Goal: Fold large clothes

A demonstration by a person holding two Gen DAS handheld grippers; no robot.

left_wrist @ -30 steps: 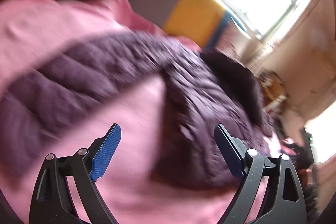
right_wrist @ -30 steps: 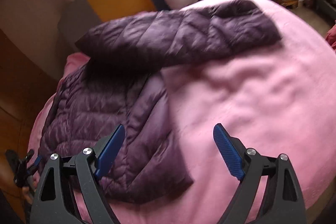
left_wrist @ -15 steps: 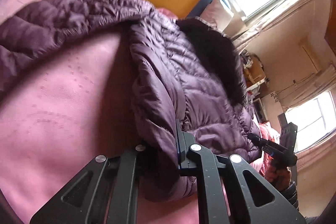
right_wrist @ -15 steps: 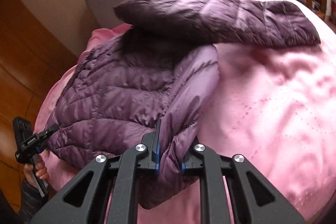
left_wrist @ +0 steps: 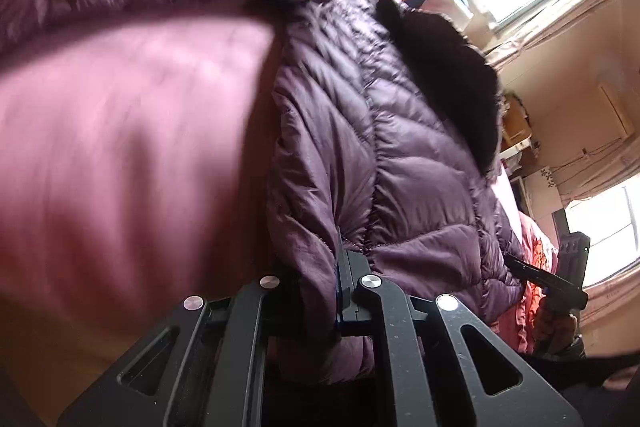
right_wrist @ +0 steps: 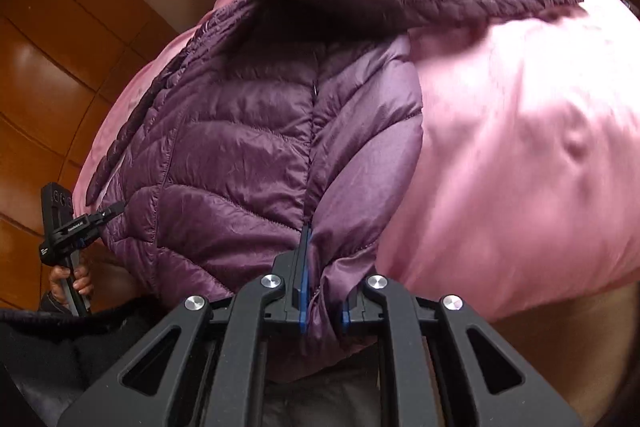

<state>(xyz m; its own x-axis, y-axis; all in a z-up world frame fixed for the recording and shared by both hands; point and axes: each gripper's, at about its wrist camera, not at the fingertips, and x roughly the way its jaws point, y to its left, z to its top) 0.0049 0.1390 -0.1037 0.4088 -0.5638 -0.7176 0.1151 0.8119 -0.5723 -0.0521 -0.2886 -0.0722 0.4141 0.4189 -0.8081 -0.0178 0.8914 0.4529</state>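
A: State of each gripper?

B: Left gripper (left_wrist: 340,267) and right gripper (right_wrist: 320,287) are both pinched on the hem of the purple jacket (right_wrist: 240,147) — one at each bottom corner.

A: Jacket position?

B: Flat on the pink bed (right_wrist: 540,147), long axis running away from both grippers toward the collar (left_wrist: 448,75). Judged next move — carry the hem forward along that axis.

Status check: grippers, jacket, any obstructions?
Left gripper shut on jacket hem. Right gripper shut on hem too. Jacket on pink bedcover, sleeves spread. Nothing blocking.
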